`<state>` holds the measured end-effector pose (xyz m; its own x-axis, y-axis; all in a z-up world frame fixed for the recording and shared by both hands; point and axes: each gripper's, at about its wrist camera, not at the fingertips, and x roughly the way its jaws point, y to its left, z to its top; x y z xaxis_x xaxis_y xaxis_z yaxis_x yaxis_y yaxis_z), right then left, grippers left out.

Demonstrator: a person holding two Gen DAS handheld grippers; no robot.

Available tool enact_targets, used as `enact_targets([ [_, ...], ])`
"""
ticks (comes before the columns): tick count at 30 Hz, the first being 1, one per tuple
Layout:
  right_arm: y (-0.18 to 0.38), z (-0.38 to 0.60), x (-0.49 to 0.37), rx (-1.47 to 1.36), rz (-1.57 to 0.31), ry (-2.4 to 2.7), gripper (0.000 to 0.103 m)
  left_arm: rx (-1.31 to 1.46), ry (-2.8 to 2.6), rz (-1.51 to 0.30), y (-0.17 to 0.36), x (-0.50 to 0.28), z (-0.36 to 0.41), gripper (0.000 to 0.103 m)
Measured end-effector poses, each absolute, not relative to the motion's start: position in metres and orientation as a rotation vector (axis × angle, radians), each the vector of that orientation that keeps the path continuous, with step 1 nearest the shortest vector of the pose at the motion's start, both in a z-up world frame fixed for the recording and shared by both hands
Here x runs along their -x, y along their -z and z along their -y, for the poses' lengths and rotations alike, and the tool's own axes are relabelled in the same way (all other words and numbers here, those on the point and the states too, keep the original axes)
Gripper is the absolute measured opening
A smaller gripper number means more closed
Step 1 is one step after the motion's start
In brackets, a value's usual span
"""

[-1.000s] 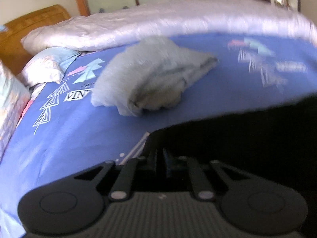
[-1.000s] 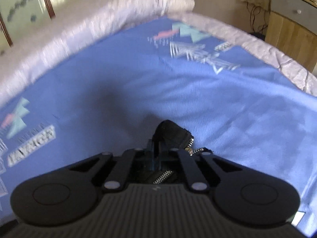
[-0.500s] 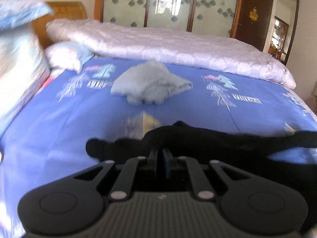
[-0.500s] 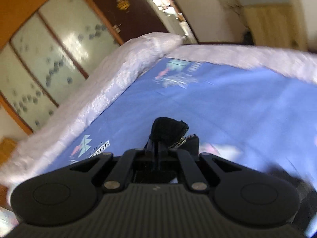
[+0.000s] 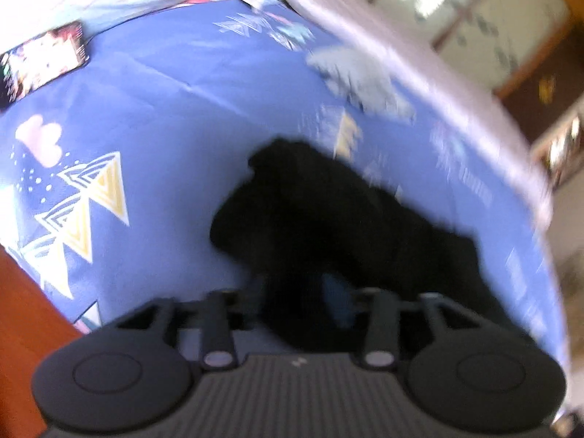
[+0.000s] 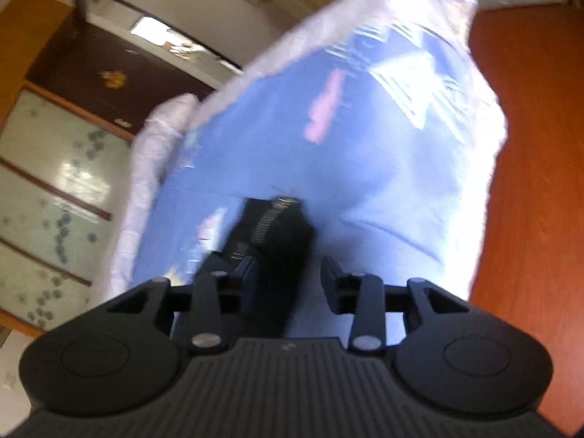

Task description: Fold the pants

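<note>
Two grippers are in play and I read them differently. My right gripper (image 6: 288,277) has its jaws spread apart, with a black strip of the pants (image 6: 272,252) running up between them; the zipper (image 6: 268,219) teeth show at its far end, so I judge this is the fly or waistband. The cloth lies against the left finger (image 6: 244,273) and stands clear of the right one, so nothing is pinched there. My left gripper (image 5: 297,292) is too blurred and too buried in dark fabric for me to tell whether it is clamped or not.

From the left wrist view the pants (image 5: 328,219) sit in a crumpled heap on the blue bedsheet (image 5: 164,109), reaching from just ahead of the fingers toward the far right. A grey garment (image 5: 359,76) lies farther off, near the pale quilt (image 5: 401,54).

I expect the cloth to be light, limp and quick to sag or slip, so I would take hold at the thick waistband seam beside the zipper
</note>
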<state>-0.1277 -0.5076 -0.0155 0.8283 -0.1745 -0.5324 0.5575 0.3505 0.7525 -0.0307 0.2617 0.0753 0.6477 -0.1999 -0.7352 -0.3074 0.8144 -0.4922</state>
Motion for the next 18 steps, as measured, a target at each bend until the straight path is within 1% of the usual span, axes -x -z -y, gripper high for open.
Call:
enact_targets([
  [4,0.009,0.492,0.120,-1.104,-0.393,0.415,0.043,0.816,-0.013,-0.888,-0.070,0.000,-0.278,0.053],
  [7,0.014,0.480,0.112,-1.108,-0.427,0.387,0.043,0.881,-0.018,-0.931,-0.055,-0.027,-0.281,0.053],
  [8,0.016,0.476,0.109,-1.111,-0.439,0.382,0.043,0.904,-0.022,-0.946,-0.050,-0.036,-0.281,0.055],
  [10,0.020,0.472,0.112,-1.113,-0.457,0.378,0.043,0.934,-0.038,-0.967,-0.039,-0.054,-0.285,0.069],
  [11,0.019,0.472,0.109,-1.113,-0.467,0.375,0.043,0.937,-0.059,-0.975,-0.029,-0.059,-0.282,0.070],
  [12,0.019,0.471,0.116,-1.112,-0.474,0.373,0.043,0.946,-0.075,-0.984,-0.024,-0.062,-0.282,0.068],
  [13,0.018,0.470,0.115,-1.110,-0.480,0.373,0.043,0.967,-0.084,-0.989,-0.018,-0.068,-0.283,0.054],
  [14,0.016,0.468,0.114,-1.105,-0.483,0.371,0.043,0.985,-0.092,-0.992,-0.015,-0.070,-0.284,0.038],
  [15,0.014,0.468,0.114,-1.095,-0.485,0.369,0.043,1.000,-0.084,-0.999,-0.014,-0.071,-0.283,0.011],
  [18,0.008,0.464,0.119,-1.037,-0.481,0.398,0.043,0.985,-0.062,-0.947,-0.033,-0.054,-0.277,0.011],
])
